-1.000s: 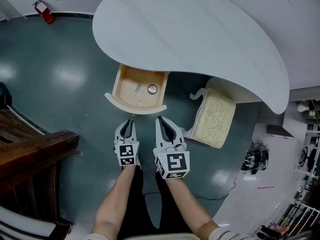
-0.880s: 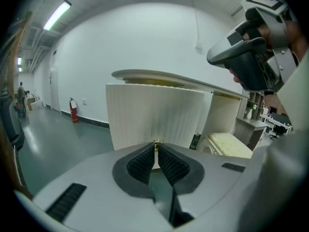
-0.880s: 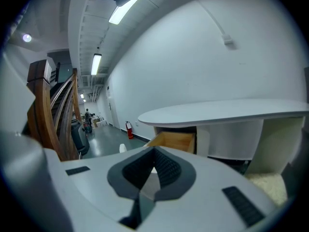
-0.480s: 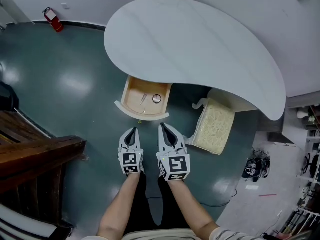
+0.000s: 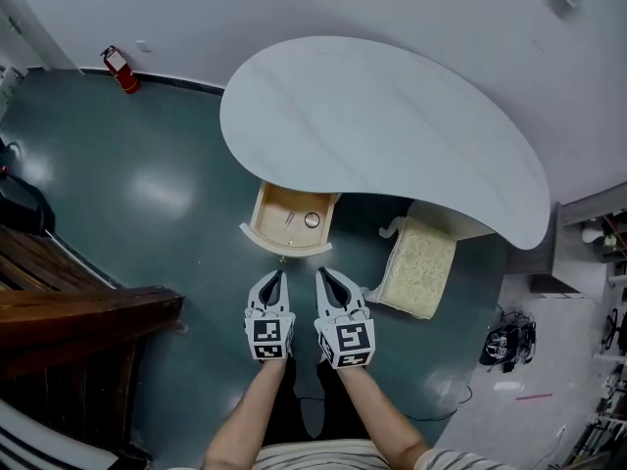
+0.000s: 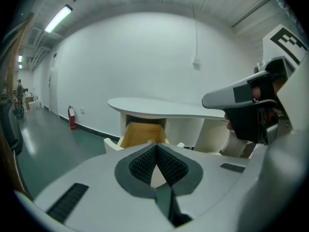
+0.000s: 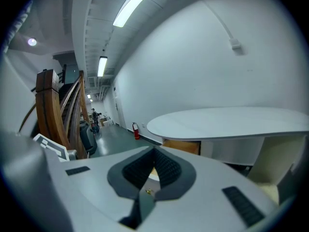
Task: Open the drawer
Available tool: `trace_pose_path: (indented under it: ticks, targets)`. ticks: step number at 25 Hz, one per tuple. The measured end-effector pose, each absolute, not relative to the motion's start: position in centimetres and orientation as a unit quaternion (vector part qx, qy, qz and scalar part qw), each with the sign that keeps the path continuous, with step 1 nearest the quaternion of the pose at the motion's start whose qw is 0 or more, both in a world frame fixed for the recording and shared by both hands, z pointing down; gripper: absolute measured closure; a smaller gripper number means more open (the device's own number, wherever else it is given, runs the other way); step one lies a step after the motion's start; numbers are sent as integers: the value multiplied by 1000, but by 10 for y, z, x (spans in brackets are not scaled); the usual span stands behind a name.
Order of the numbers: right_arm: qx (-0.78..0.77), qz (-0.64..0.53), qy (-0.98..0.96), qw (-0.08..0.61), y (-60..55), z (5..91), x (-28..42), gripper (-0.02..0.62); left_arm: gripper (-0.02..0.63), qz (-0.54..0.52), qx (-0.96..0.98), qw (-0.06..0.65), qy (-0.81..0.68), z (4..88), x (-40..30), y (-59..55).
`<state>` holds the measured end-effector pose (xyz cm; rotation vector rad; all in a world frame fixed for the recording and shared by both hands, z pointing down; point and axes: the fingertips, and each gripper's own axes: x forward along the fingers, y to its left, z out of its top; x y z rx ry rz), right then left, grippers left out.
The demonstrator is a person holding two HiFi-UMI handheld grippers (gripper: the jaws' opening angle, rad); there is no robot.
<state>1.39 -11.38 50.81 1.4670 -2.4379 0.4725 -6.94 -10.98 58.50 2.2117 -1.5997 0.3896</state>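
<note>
The wooden drawer (image 5: pixel 289 221) stands pulled out from under the white curved table (image 5: pixel 392 125), with a small round thing (image 5: pixel 312 220) and a thin stick-like thing (image 5: pixel 290 217) inside. My left gripper (image 5: pixel 275 275) hovers just in front of the drawer's curved white front. Its jaws have just been closing and now meet with nothing between them. Close beside it, my right gripper (image 5: pixel 324 274) is shut and empty too. In the left gripper view the drawer (image 6: pixel 142 132) shows beyond the closed left gripper (image 6: pixel 155 145). In the right gripper view, the table (image 7: pixel 231 120) lies beyond the closed right gripper (image 7: pixel 154 151).
A cream upholstered stool (image 5: pixel 416 267) stands right of the drawer, partly under the table. A red fire extinguisher (image 5: pixel 121 70) sits by the far wall. A dark wooden stair rail (image 5: pixel 69 331) fills the lower left. Cables and gear (image 5: pixel 505 341) lie at the right.
Both grippers have risen and drawn back from the open drawer, which now looks smaller and farther. The left jaws went from slightly apart to closed.
</note>
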Motion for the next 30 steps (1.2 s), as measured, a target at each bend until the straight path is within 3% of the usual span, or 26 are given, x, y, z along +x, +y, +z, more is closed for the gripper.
trace_pose_path:
  ticks: [30]
  targets:
    - [507,129,-848,84,-77,322,44,581,600,83,833,118,-534,353,-35,-76]
